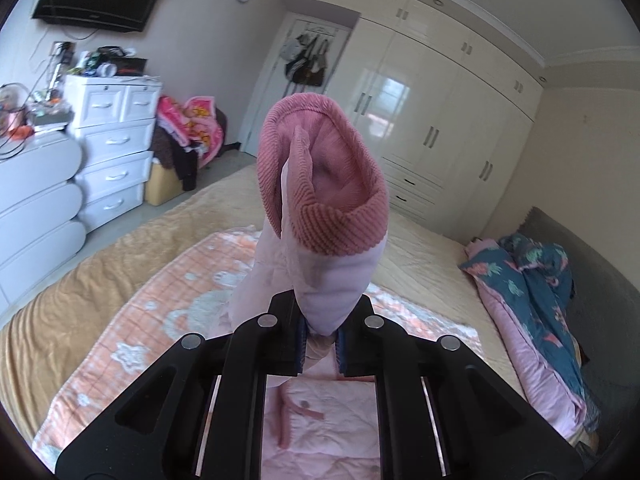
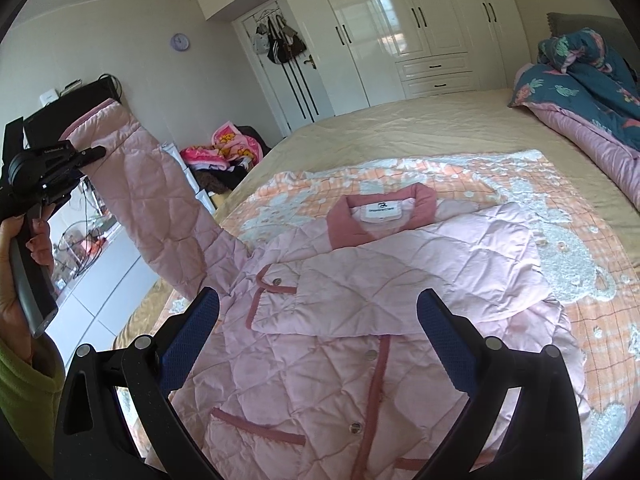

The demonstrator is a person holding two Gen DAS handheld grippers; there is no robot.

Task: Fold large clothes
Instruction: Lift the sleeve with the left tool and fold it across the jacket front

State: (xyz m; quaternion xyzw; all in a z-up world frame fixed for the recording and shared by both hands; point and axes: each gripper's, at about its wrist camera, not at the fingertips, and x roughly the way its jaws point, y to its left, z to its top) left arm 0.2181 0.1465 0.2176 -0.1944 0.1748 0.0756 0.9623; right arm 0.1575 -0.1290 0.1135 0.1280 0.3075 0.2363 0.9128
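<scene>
Black fingers of the left gripper (image 1: pixel 320 350) fill the bottom of its own view, jaws clamped tight on the pale pink sleeve (image 1: pixel 320 280), and the ribbed rose cuff (image 1: pixel 324 176) stands straight up ahead of the lens, its mouth gaping open. From the right wrist view that same sleeve (image 2: pixel 160 196) rises off the bed at a slant toward the left gripper (image 2: pixel 90 154), which a hand (image 2: pixel 24 248) holds up in the air on the left.

Over to the right gripper (image 2: pixel 318 328): jaws spread wide, blue pads (image 2: pixel 188 344) on show, gripping nothing, hovering above the quilted pink jacket (image 2: pixel 360 320). The jacket lies front-up on the orange and white blanket (image 2: pixel 560 248), collar (image 2: pixel 380 216) toward the wardrobe (image 2: pixel 400 20), label visible inside. Its other sleeve is folded across the chest, cuff trim next to the snap buttons. The blanket is spread on the tan bed (image 2: pixel 420 124), and a rumpled teal floral quilt (image 2: pixel 592 80) sits well apart at the head end.
</scene>
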